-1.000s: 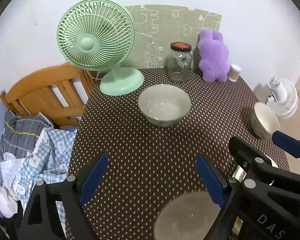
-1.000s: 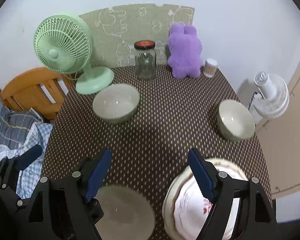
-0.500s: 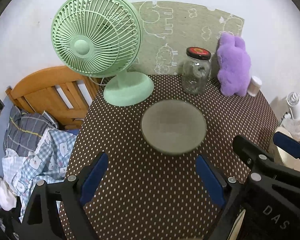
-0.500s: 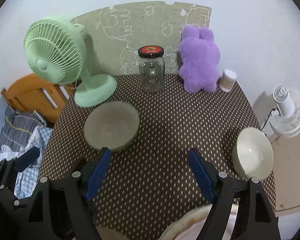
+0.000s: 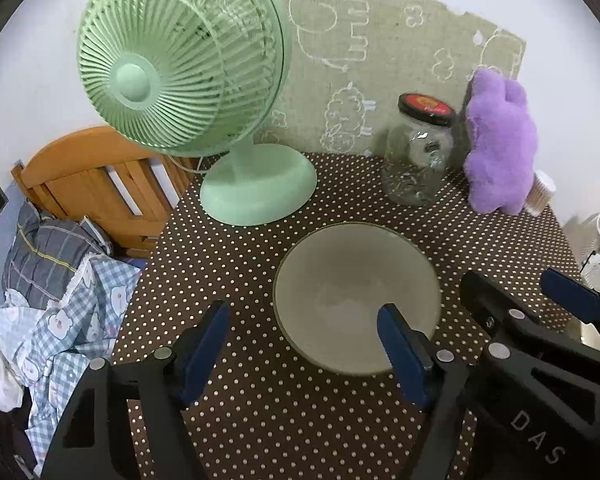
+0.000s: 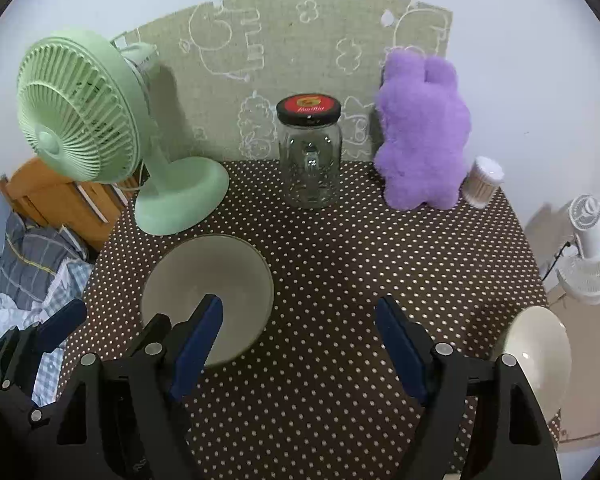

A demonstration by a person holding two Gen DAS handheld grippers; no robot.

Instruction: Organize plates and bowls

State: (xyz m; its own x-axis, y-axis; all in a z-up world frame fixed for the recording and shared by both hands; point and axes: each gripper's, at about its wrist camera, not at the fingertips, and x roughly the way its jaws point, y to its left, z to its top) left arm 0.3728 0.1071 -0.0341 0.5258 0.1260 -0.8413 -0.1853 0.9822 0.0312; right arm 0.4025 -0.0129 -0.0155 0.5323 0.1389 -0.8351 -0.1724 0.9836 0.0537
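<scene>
A large grey-green bowl [image 5: 356, 296] sits on the brown dotted tablecloth [image 5: 240, 256]; it also shows in the right wrist view [image 6: 206, 292]. My left gripper [image 5: 304, 344] is open and empty, its right fingertip over the bowl's near rim. My right gripper [image 6: 300, 340] is open and empty, its left fingertip in front of that bowl. A smaller cream bowl [image 6: 540, 356] sits at the table's right edge, beside the right gripper. The right gripper also shows at the right of the left wrist view [image 5: 532, 304].
A green desk fan [image 5: 188, 80] stands at the back left, a glass jar [image 6: 310, 152] with a red lid, a purple plush toy [image 6: 422, 132] and a small white container [image 6: 482, 186] along the back. A wooden bed frame [image 5: 100, 184] and bedding lie left.
Both grippers have moved forward and lower toward the back of the table. The grey-green bowl is now close at the fingertips. The near plates and near bowl have dropped out of view.
</scene>
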